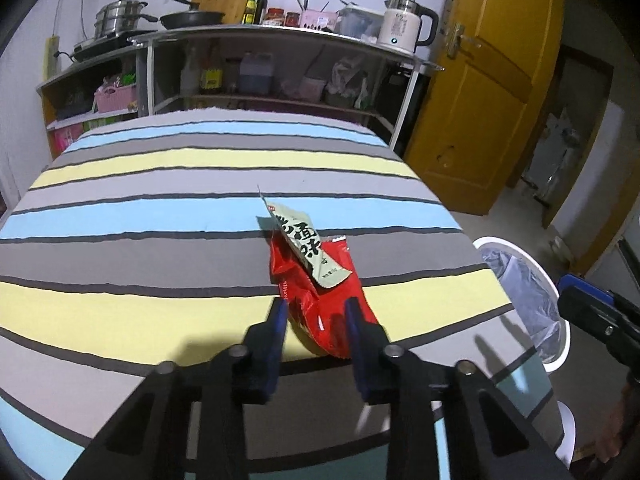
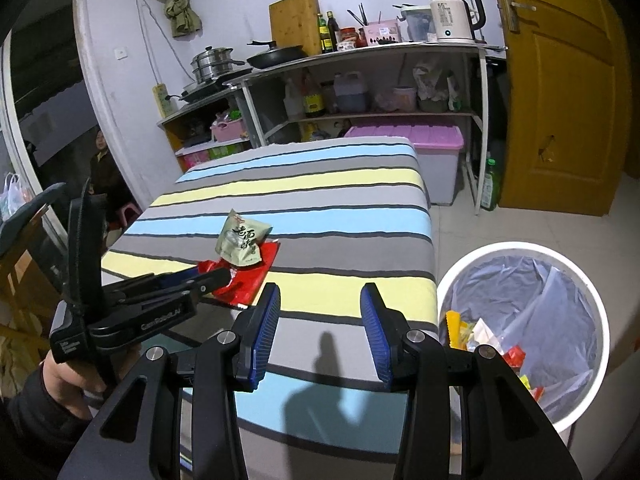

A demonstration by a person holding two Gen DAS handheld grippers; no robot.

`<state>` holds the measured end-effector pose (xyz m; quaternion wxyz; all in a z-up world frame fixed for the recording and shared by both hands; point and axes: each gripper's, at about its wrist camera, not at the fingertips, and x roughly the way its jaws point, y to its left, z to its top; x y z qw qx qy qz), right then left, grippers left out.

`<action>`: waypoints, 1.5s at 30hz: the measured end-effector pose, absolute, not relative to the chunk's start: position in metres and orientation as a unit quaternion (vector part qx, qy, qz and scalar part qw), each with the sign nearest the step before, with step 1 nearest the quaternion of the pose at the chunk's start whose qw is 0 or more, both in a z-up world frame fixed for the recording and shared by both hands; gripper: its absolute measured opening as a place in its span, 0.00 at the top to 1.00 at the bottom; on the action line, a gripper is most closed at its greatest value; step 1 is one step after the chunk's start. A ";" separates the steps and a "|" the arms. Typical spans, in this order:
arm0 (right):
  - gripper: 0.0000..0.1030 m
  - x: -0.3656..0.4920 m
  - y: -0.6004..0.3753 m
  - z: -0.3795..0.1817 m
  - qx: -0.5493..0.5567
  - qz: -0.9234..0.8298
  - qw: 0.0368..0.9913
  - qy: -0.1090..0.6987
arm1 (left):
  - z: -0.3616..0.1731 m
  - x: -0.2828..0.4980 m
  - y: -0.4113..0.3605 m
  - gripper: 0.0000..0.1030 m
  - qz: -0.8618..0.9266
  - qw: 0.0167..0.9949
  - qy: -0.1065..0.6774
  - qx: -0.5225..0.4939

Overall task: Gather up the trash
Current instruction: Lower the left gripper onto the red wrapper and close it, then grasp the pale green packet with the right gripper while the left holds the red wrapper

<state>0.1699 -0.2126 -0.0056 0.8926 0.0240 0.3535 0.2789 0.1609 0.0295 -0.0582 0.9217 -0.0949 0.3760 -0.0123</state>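
A red wrapper (image 1: 292, 268) (image 2: 250, 286) lies crumpled on the striped tablecloth (image 1: 160, 216) near the table's right edge. A pale green packet (image 1: 310, 248) (image 2: 240, 242) rests on its far end. My left gripper (image 1: 316, 308) (image 2: 218, 276) points down at the near end of the red wrapper, and its blue pads press on the wrapper from both sides. My right gripper (image 2: 320, 308) hovers open over the table's near right corner with nothing between its fingers. It also shows at the right edge of the left wrist view.
A white bin (image 2: 516, 246) (image 1: 500, 243) with a clear liner stands on the floor right of the table and holds several wrappers. Behind the table are a metal shelf (image 2: 360, 50) with pots and a kettle, a pink-lidded box (image 2: 404, 136) and a yellow door (image 2: 560, 100). A person (image 2: 102, 160) sits far left.
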 end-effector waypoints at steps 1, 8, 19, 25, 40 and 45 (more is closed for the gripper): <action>0.58 0.172 -0.212 -0.007 0.024 0.279 0.892 0.355 | -0.059 0.162 0.030 0.79 -0.012 0.921 0.377 -0.096; 0.58 0.182 -0.199 -0.012 0.024 0.286 0.887 0.363 | -0.061 0.160 0.035 0.89 -0.013 0.919 0.380 -0.101; 0.58 0.188 -0.157 -0.015 0.013 0.320 0.873 0.368 | -0.042 0.120 0.038 0.94 -0.076 0.935 0.337 -0.078; 0.58 0.186 -0.154 -0.015 0.009 0.315 0.874 0.370 | -0.042 0.115 0.047 0.95 -0.057 0.939 0.333 -0.055; 0.58 0.184 -0.143 -0.018 0.001 0.322 0.868 0.378 | -0.035 0.102 0.059 0.95 -0.042 0.945 0.323 -0.035; 0.58 0.188 -0.137 -0.023 0.000 0.325 0.864 0.385 | -0.032 0.102 0.070 0.95 -0.031 0.947 0.317 -0.045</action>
